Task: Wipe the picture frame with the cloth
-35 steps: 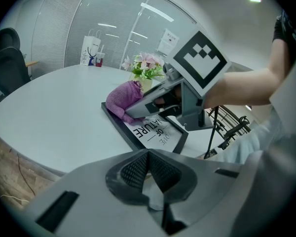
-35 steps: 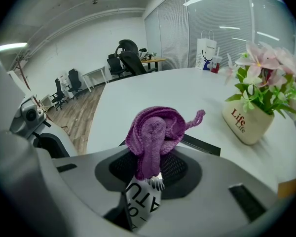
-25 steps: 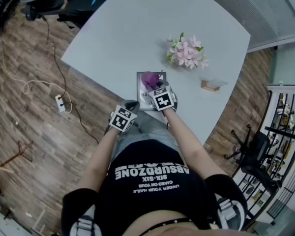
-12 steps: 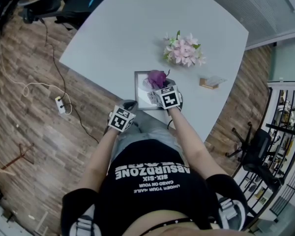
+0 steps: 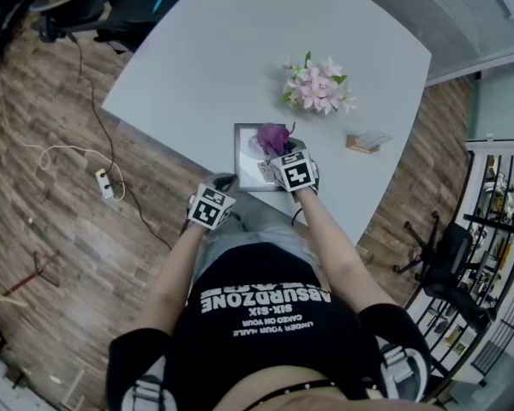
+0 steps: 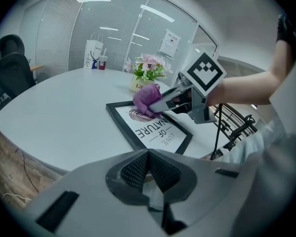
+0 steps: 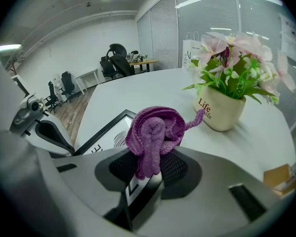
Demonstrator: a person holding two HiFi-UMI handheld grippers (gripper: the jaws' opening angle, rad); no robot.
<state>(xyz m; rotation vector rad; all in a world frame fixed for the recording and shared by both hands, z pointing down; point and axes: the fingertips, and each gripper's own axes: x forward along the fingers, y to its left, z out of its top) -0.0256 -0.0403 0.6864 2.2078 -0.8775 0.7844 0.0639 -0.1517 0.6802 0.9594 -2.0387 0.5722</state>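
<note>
Barely shifted, right gripper [image 7: 148,172] clamps cloth [image 7: 155,130] on picture frame [image 6: 138,135]; left gripper [image 6: 149,169] clenched.

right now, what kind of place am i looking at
Most likely an office meeting room: a big pale table, glass partition walls with blinds, and swivel office chairs by desks further back.

A black T-shirt [image 5: 265,332] with white lettering is worn, grey bottoms [image 5: 253,225] under it. Grey bodies are seen on the left tongs [image 5: 225,182] and right tongs [image 5: 272,151], each topped by a white cube [image 5: 210,208] printed with black square markers. Dark ribbed pads [image 6: 137,171] are fitted.
</note>
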